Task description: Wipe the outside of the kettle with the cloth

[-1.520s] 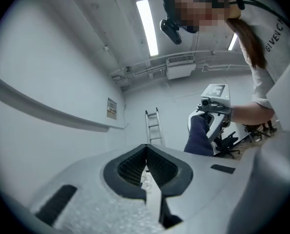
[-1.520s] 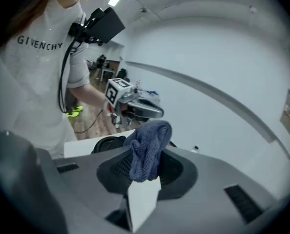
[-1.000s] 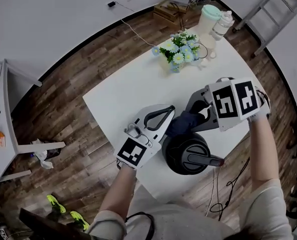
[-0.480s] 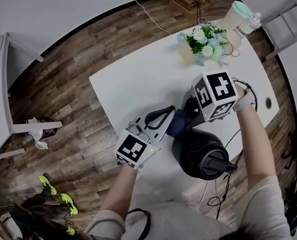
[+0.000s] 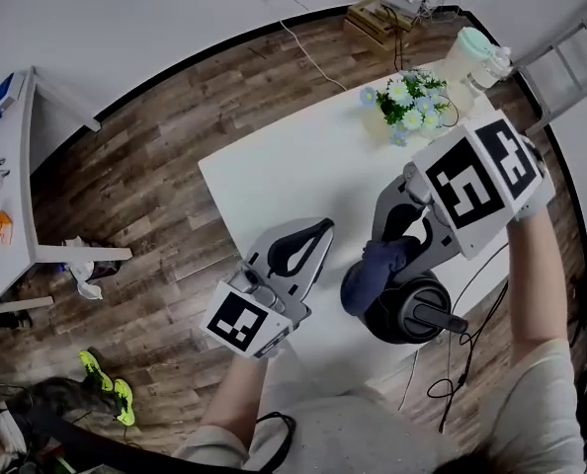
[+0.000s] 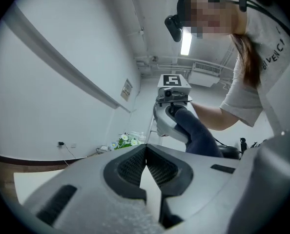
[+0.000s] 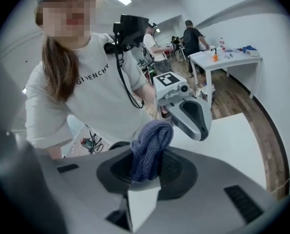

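A black kettle (image 5: 409, 311) stands near the front edge of the white table (image 5: 293, 181). My right gripper (image 5: 390, 253) is shut on a dark blue cloth (image 5: 380, 268), which hangs against the kettle's upper left side. In the right gripper view the bunched cloth (image 7: 150, 147) sits between the jaws of the right gripper (image 7: 146, 167). My left gripper (image 5: 321, 229) hovers just left of the kettle, shut and empty, apart from it. In the left gripper view the left gripper (image 6: 145, 149) points at the right gripper (image 6: 172, 113) and the cloth (image 6: 199, 136).
A bunch of flowers (image 5: 407, 102) and a pale jug (image 5: 468, 52) stand at the table's far corner. A black cable (image 5: 468, 354) trails off the table's right edge by the kettle. A white side table (image 5: 12, 196) stands far left, on wooden floor.
My right gripper has lifted toward the camera with the cloth, which has slid down the kettle's left side. My left gripper has drawn a little away from the kettle.
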Demonstrator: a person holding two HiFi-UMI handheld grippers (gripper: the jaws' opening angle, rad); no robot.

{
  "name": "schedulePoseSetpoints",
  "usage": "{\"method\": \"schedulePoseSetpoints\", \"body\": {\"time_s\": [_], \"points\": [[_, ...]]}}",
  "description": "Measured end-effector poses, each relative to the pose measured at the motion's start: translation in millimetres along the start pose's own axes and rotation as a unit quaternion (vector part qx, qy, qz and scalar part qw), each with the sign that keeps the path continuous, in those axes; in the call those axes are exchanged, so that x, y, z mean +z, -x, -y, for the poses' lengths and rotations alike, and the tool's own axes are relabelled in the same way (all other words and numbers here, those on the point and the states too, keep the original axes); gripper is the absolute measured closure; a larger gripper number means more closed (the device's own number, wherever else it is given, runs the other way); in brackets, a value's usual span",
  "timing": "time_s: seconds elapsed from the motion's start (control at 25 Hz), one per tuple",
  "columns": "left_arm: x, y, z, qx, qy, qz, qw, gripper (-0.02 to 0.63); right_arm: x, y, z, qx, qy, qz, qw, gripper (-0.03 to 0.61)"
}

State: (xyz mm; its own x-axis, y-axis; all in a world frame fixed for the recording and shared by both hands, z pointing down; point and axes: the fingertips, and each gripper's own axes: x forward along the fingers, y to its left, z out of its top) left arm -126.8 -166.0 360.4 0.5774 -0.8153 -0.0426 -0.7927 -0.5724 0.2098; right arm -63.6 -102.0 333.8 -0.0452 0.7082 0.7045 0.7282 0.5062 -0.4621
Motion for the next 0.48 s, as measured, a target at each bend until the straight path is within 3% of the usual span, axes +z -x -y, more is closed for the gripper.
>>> {"method": "schedulePoseSetpoints", "body": {"time_s": [0.2,0.36,0.48], "points": [[-21.0,17.7,4.8,0.015,0.019,-0.01,0.9997,0.606,-31.4,-52.9,20.9,0.077,-0.066,-0.064,0.993,0.505],[-41.4,36.3,7.1,0.023,0.029,-0.019,0.9991,0.606,-38.8,-86.7,39.8,0.124,-0.12,-0.056,0.983,0.505],[-49.6,44.3,6.3,0.031,0.033,-0.024,0.9987,0.606,-48.8,-97.0,52.4,0.136,-0.151,-0.046,0.978,0.505]]}}
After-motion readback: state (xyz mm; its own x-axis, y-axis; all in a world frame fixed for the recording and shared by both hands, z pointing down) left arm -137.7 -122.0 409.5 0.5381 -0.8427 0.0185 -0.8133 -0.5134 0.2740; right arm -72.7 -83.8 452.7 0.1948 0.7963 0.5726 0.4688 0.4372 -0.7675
